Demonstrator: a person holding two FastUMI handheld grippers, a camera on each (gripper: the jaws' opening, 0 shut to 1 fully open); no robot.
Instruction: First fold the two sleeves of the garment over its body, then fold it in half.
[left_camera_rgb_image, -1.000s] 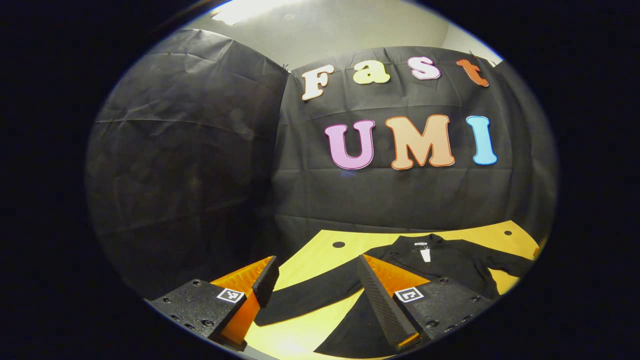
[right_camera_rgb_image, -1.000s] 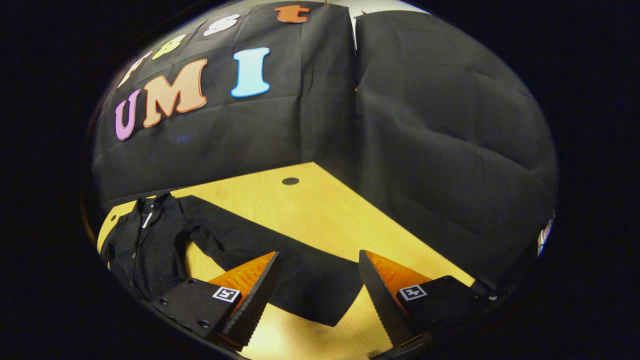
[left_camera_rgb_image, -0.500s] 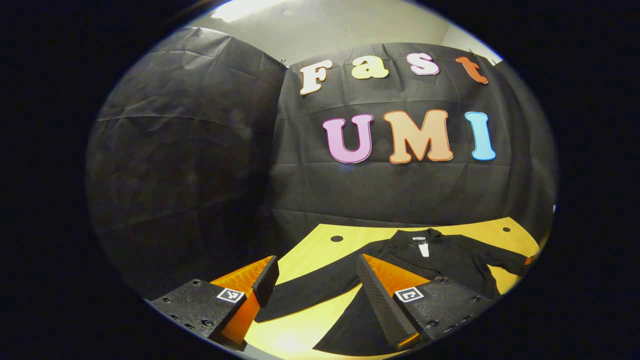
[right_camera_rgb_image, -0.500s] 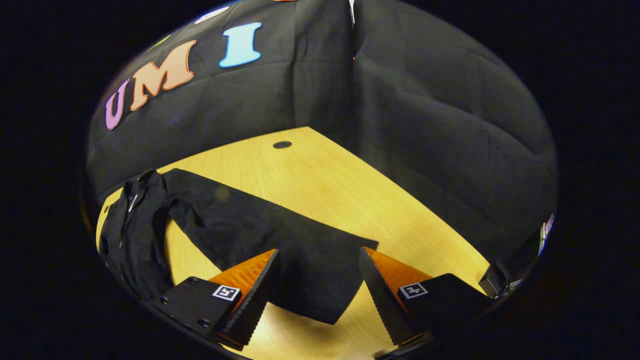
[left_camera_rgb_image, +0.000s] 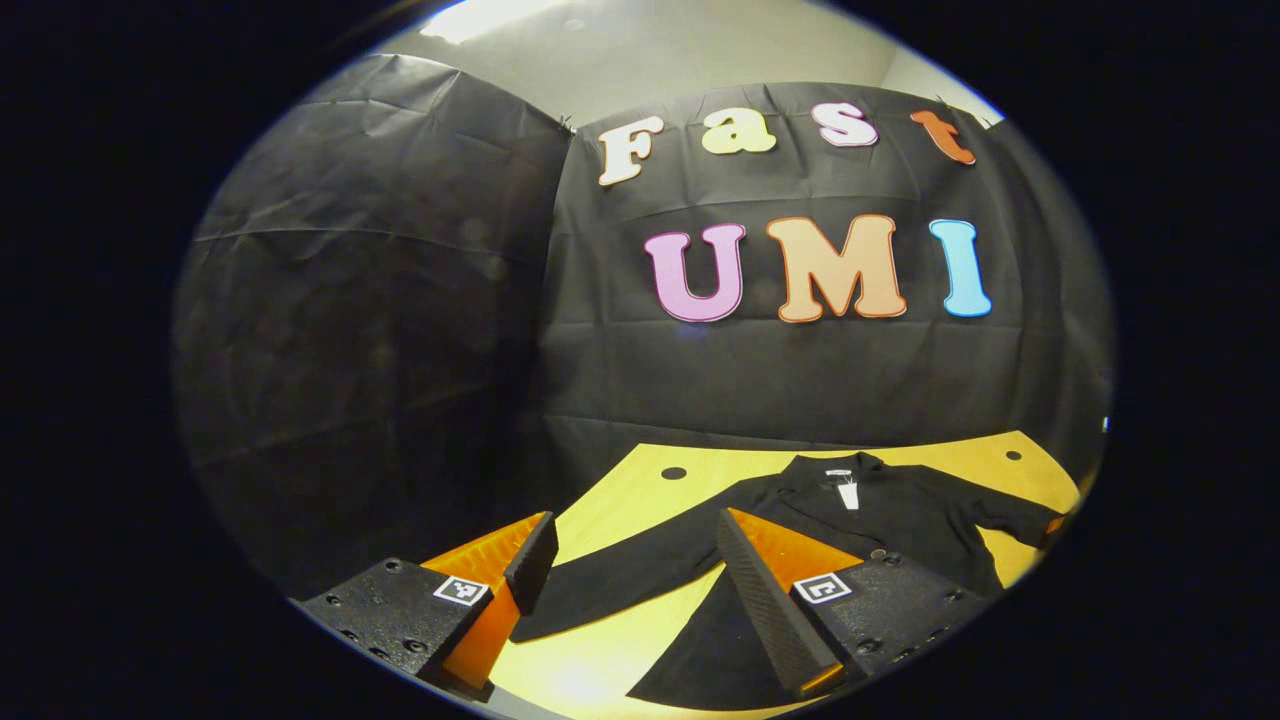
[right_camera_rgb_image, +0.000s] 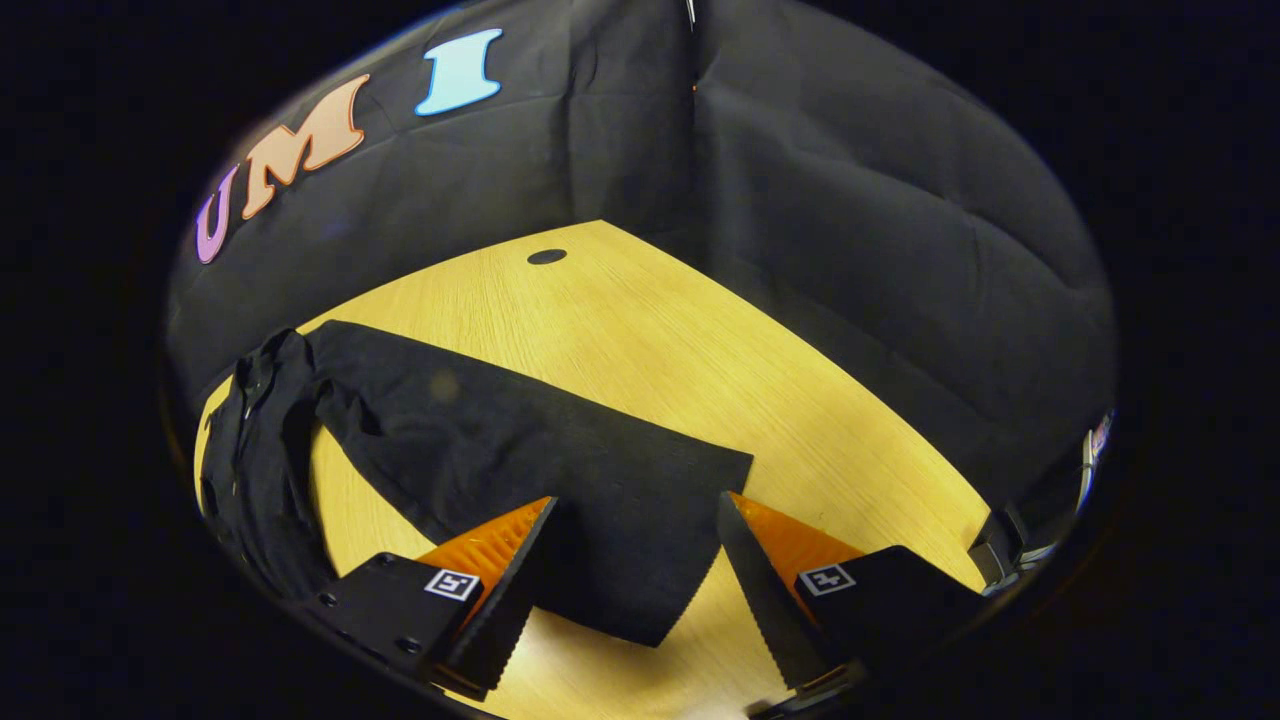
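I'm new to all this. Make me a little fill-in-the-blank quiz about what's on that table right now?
1. The garment is ____ in colour.
2. It lies on a ____ table.
3. Both sleeves lie spread out, not yet ____ over the body.
4. The right gripper is ____, its fingers either side of a sleeve end.

Missing words: black; wooden; folded; open
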